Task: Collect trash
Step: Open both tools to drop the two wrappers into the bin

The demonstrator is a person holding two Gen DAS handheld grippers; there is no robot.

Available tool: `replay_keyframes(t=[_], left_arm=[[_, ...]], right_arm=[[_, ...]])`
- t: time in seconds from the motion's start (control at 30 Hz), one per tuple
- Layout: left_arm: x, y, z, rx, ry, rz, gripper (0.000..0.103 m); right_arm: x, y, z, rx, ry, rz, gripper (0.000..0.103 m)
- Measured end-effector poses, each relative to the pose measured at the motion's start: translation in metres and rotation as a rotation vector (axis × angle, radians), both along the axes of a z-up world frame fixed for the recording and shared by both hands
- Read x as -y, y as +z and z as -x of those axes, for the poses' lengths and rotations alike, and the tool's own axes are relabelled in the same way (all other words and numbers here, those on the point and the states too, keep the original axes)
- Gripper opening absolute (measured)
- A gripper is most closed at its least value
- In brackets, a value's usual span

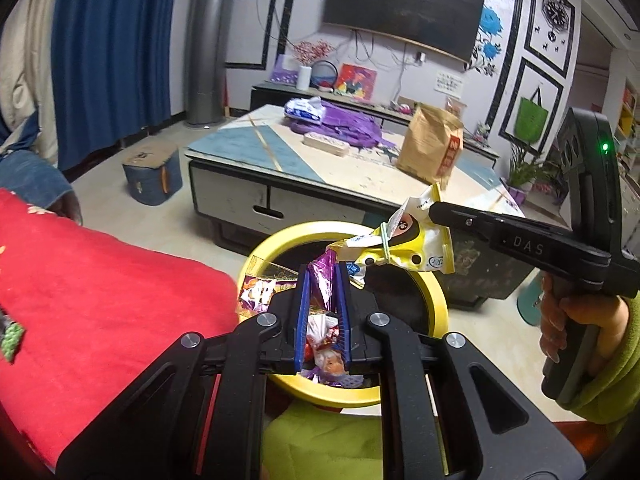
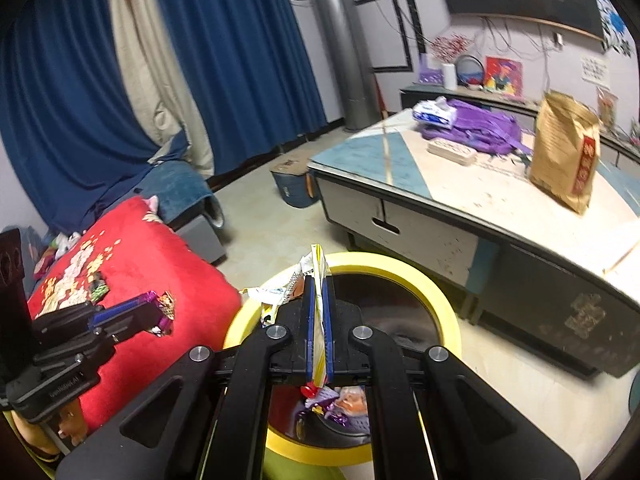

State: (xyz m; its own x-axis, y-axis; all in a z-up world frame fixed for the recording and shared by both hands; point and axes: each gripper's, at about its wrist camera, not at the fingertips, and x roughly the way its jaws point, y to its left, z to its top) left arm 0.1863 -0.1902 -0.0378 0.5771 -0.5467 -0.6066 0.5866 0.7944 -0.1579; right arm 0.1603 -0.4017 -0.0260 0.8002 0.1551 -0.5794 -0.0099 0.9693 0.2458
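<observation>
My left gripper (image 1: pixel 323 271) is shut on a purple foil wrapper (image 1: pixel 325 276), held above the left side of a round bin with a yellow rim (image 1: pixel 438 300). In the right wrist view this left gripper (image 2: pixel 154 307) hangs by the bin's left edge with the purple wrapper (image 2: pixel 165 309) in its tips. My right gripper (image 2: pixel 319 280) is shut on a yellow and white snack bag (image 2: pixel 318 268) over the yellow-rimmed bin (image 2: pixel 444 304). Seen from the left, the right gripper (image 1: pixel 434 211) pinches the snack bag (image 1: pixel 404 246) by its top. Several wrappers (image 2: pixel 340 404) lie inside the bin.
A red cushion (image 1: pixel 100 300) lies left of the bin. Behind the bin stands a low coffee table (image 1: pixel 360 184) with a brown paper bag (image 1: pixel 432 144) and a purple bag (image 1: pixel 352 126). A blue stool (image 1: pixel 152 176) sits on the floor. A green-sleeved hand (image 1: pixel 568 320) holds the right gripper.
</observation>
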Motion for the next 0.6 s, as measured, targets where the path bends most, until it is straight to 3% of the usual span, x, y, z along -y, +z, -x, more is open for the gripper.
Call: replay_keyframes(t=[0.1, 0.13, 0.2, 0.27, 0.3, 0.37, 0.53, 0.6], left_arm=[[0.007, -0.007, -0.005, -0.025, -0.013, -0.004, 0.010], [0.009, -0.009, -0.005, -0.026, -0.012, -0.008, 0.015], [0.010, -0.012, -0.007, -0.036, 0.002, -0.014, 0.033], [0.008, -0.014, -0.007, -0.040, 0.015, -0.012, 0.051], [0.007, -0.015, -0.007, -0.037, 0.022, -0.018, 0.054], [0.003, -0.014, -0.008, -0.034, 0.048, -0.025, 0.072], [-0.014, -0.007, -0.007, -0.019, 0.106, -0.015, 0.091], [-0.021, -0.003, -0.006, -0.004, 0.129, -0.015, 0.092]], right_arm=[[0.008, -0.007, -0.001, -0.027, -0.017, -0.017, 0.006], [0.011, -0.010, -0.002, -0.037, -0.019, -0.029, 0.007], [0.014, -0.014, -0.004, -0.053, -0.032, -0.050, 0.017], [0.018, -0.016, -0.006, -0.057, -0.053, -0.061, 0.037], [0.020, -0.016, -0.006, -0.057, -0.065, -0.067, 0.040], [0.023, -0.018, -0.005, -0.057, -0.085, -0.079, 0.045], [0.018, -0.014, -0.003, -0.041, -0.074, -0.075, 0.053], [0.012, -0.010, -0.003, -0.027, -0.055, -0.068, 0.055]])
